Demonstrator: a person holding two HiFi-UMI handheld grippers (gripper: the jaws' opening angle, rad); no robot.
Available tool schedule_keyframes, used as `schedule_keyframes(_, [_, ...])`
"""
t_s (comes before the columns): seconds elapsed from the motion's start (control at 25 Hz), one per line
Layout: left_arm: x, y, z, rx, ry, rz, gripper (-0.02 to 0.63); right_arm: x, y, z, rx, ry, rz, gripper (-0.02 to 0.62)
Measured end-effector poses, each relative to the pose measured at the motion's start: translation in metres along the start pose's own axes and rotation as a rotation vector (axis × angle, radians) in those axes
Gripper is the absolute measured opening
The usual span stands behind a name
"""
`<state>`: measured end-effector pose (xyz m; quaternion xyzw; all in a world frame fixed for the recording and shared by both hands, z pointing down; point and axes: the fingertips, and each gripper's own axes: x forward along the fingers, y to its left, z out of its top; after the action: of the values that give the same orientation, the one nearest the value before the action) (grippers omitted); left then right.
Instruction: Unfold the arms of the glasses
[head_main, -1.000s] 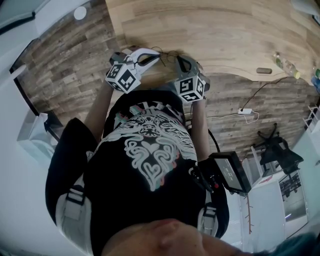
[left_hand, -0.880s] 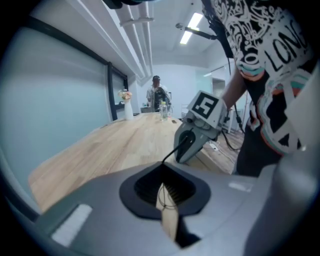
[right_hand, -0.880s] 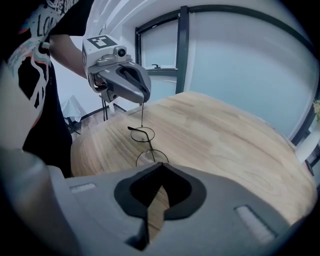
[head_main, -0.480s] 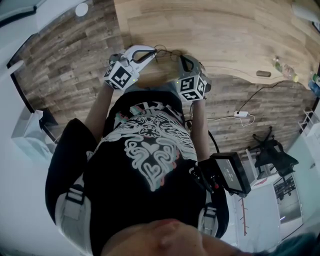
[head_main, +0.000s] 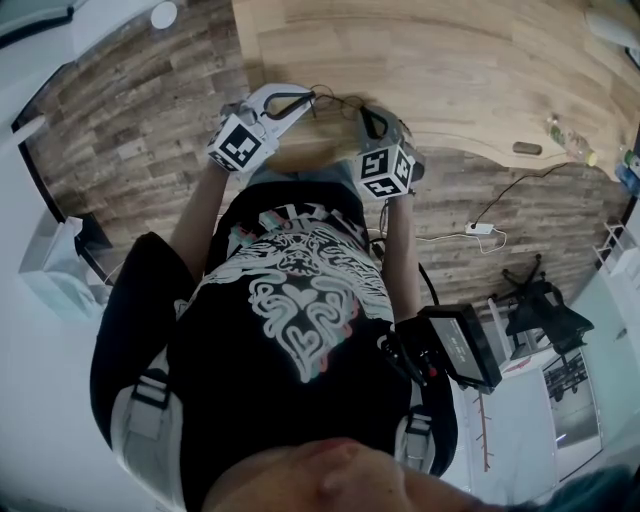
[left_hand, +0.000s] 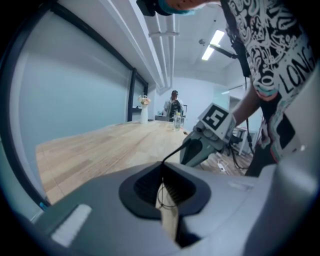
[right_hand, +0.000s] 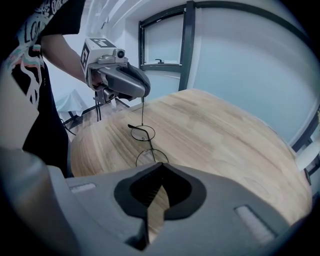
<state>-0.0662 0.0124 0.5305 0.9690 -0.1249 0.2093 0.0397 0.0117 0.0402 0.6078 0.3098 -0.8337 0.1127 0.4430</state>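
Note:
Thin black wire glasses (right_hand: 143, 133) with round lenses hang just over the near edge of the wooden table (right_hand: 215, 135). My left gripper (right_hand: 142, 96) is shut on the tip of one arm, which runs straight down to the far lens. That black arm (left_hand: 176, 150) leaves the left gripper's (left_hand: 162, 165) shut jaws in the left gripper view. My right gripper (right_hand: 160, 167) is shut at the near lens's end of the frame. In the head view the glasses (head_main: 330, 100) span between the left gripper (head_main: 305, 98) and the right gripper (head_main: 362, 112).
A plastic bottle (head_main: 570, 130) and a small dark object (head_main: 527, 148) lie at the table's right edge. A cable with an adapter (head_main: 487, 222) runs over the plank floor. A vase with flowers (left_hand: 144, 107) and a person (left_hand: 174, 105) are at the far end.
Both grippers have drifted slightly farther from the body, over the table's edge, with the glasses still held between them.

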Motion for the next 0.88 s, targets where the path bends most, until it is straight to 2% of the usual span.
schedule_keyframes(0.24, [0.006,0.000,0.004,0.018,0.000,-0.004,-0.009,-0.006,0.000,0.007,0.015,-0.049,0.035,0.000])
schedule_keyframes(0.4, [0.009,-0.005,0.002,0.032,0.004,-0.023,-0.009,-0.007,0.002,0.026,-0.017,-0.083,0.064,0.002])
schedule_keyframes(0.48, [0.010,-0.010,-0.007,0.019,0.019,-0.027,-0.009,-0.001,0.007,0.033,-0.066,-0.062,0.092,0.068])
schedule_keyframes(0.68, [0.012,-0.016,-0.010,0.022,0.030,-0.046,-0.009,0.018,0.021,0.035,-0.219,0.028,0.137,0.069])
schedule_keyframes(0.88, [0.014,-0.016,-0.011,0.031,0.036,-0.057,-0.009,0.024,0.026,0.035,-0.246,0.056,0.145,0.067])
